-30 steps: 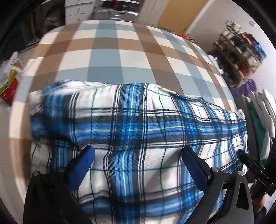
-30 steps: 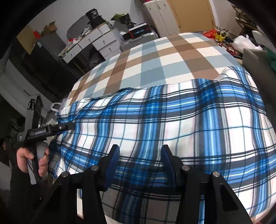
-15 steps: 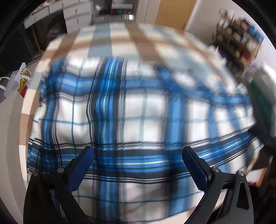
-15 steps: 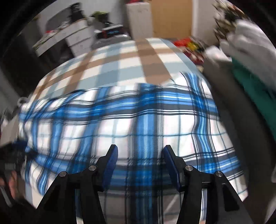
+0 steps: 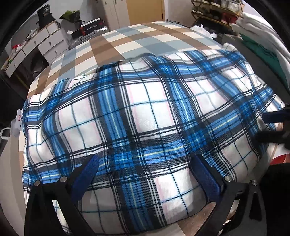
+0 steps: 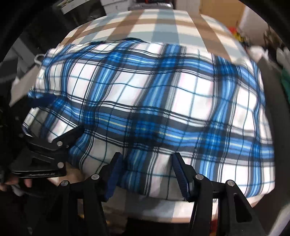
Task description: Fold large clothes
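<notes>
here, plaid garment (image 5: 145, 116) across checked bed (image 5: 137, 41), bare checks beyond far hem

Beyond checked bed (image 5: 116, 45): white drawers (image 5: 34, 47) far left, wooden door (image 5: 145, 10) behind, shoe rack (image 5: 215, 10) right.

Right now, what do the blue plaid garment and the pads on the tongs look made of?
Blue, white and black plaid garment: soft woven cloth, matte, probably cotton flannel; diagonal twill lines show and it drapes in folds. Blue pads on the left tongs: textured rubbery or foam facing, with a dotted grid surface.
</notes>
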`<move>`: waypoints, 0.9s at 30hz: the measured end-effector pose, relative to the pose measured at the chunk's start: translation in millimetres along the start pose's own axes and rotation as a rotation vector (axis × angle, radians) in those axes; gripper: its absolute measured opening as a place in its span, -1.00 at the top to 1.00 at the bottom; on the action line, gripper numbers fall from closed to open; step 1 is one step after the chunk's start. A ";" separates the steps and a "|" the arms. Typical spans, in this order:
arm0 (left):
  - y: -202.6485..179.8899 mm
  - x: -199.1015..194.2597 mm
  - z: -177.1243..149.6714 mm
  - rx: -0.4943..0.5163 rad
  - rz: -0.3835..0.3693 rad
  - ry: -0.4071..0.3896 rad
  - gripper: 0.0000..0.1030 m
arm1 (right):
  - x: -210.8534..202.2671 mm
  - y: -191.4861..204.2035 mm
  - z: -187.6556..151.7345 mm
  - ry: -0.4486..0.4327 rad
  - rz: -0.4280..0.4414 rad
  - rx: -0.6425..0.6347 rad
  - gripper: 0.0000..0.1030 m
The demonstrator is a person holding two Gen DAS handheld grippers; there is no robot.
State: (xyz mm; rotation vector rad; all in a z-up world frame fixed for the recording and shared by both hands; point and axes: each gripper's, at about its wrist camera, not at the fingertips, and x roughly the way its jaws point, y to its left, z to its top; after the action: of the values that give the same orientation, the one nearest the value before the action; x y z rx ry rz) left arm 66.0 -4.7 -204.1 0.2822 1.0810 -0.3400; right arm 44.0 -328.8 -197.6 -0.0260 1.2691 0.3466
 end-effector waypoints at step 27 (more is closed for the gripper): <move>-86.1 54.3 74.8 -0.058 -0.067 0.046 -0.99 | -21.8 -167.8 -47.1 -0.248 0.287 0.615 -0.23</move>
State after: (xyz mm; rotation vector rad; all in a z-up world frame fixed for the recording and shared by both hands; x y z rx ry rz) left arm 115.0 -119.3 -224.5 0.2037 1.1450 -0.3627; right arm 39.8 -502.9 -220.1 0.7075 1.0879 0.1845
